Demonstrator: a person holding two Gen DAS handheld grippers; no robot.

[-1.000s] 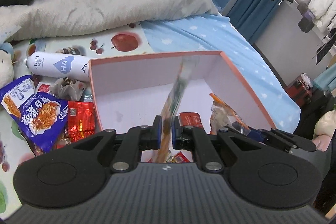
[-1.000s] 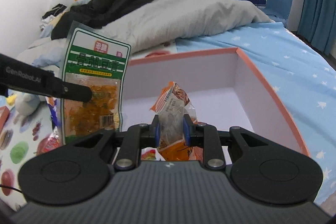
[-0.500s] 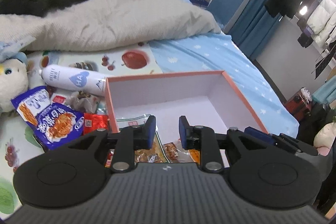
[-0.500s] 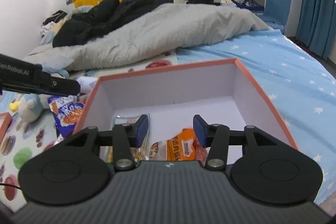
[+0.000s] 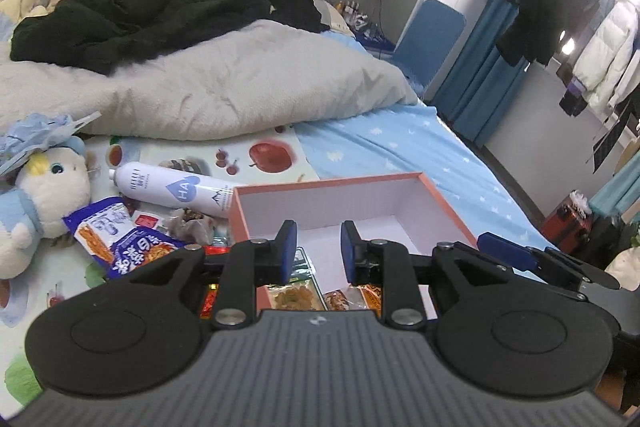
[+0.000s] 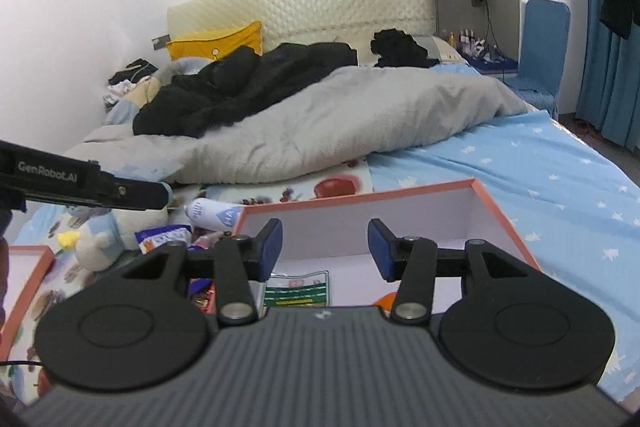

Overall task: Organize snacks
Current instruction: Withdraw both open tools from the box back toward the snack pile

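Both packets you were gripping a second ago now lie in the box (image 6: 496, 211): the green packet (image 6: 298, 289) at 6 o'clock, the orange packet (image 5: 370, 295) beside it. Your left gripper (image 5: 316, 251) and right gripper (image 6: 325, 247) have parted, nothing between them. More snacks (image 5: 132, 247) lie at 9 o'clock of the box.

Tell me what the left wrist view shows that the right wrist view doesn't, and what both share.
Only the left wrist view: the hanging coats, a red case on the floor, and the purple snack bag in full beside the box.

Only the right wrist view: a second orange-rimmed tray at far left, and the left tongs seen from the side.

Both: the orange-rimmed box with the green-labelled packet in it, the white bottle, the plush toy, the grey duvet.
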